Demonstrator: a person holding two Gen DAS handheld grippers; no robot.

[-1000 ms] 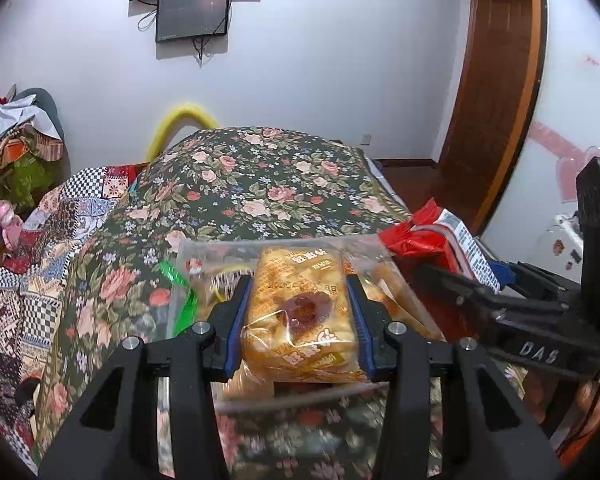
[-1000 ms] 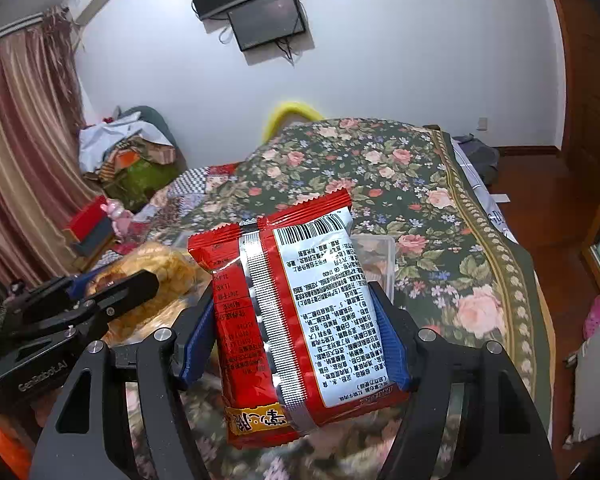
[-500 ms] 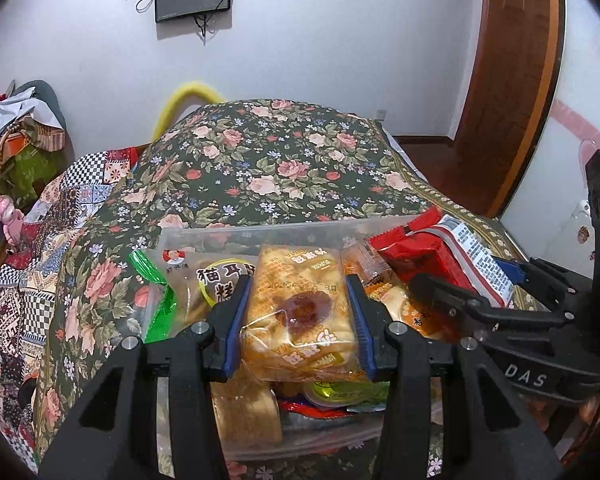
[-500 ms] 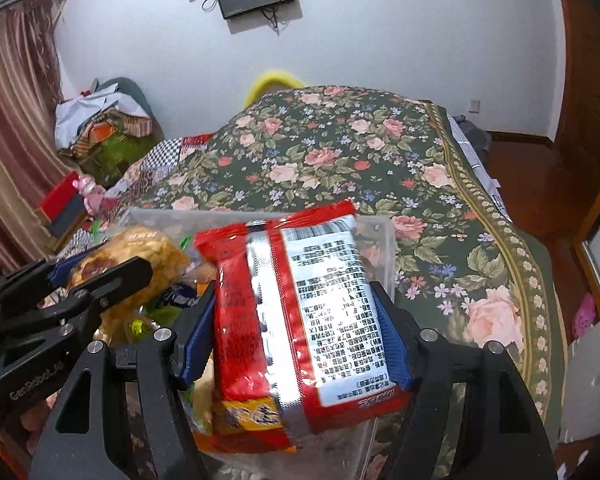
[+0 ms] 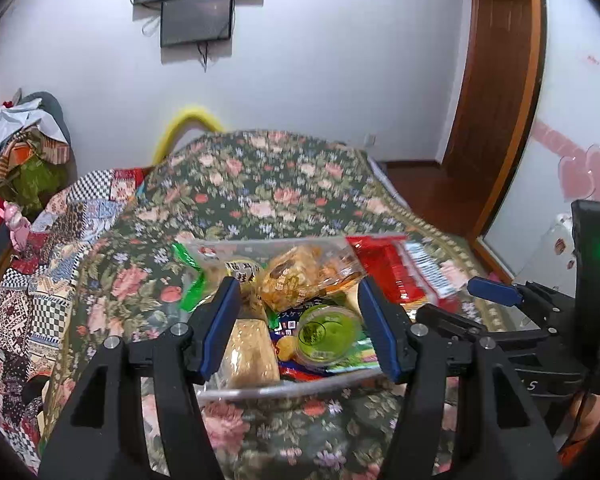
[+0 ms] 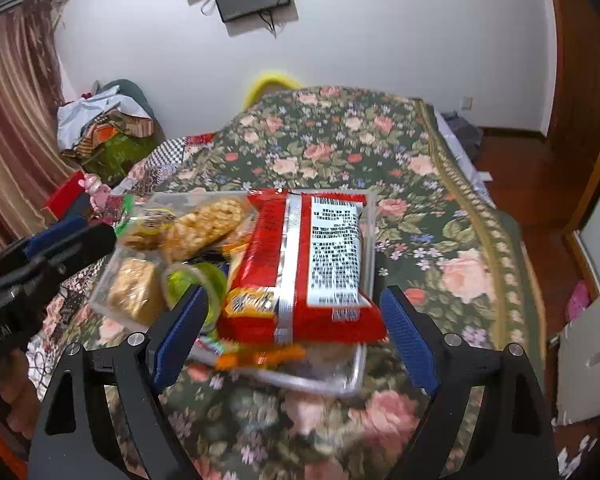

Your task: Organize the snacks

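A clear plastic bin [image 5: 292, 390] [image 6: 340, 384] sits on the floral bedspread and holds several snacks. My left gripper [image 5: 298, 284] is open and its jaws are still opening. The yellow pastry packet [image 5: 300, 280] lies loose in the bin beyond the pads, untouched. My right gripper [image 6: 294, 292] is open too, jaws still opening. The red noodle packet [image 6: 300, 264] [image 5: 404, 276] rests on the bin's right side, and neither pad presses it. A green jelly cup [image 5: 324, 332] [image 6: 198, 280] and a tan packet [image 5: 252, 352] lie in the bin. Each gripper shows at the edge of the other's view.
The floral bedspread [image 6: 380, 140] stretches away behind the bin. A patchwork quilt [image 5: 60, 240] lies to the left, with a pile of clothes [image 5: 20, 148] beyond it. A wooden door [image 5: 496, 100] and bare floor are on the right. The bed edge drops off to the right.
Both grippers let go: the pastry packet and the red packet have dropped out of the pads into the bin. Both sets of jaws have spread wider and sit slightly back from the bin.
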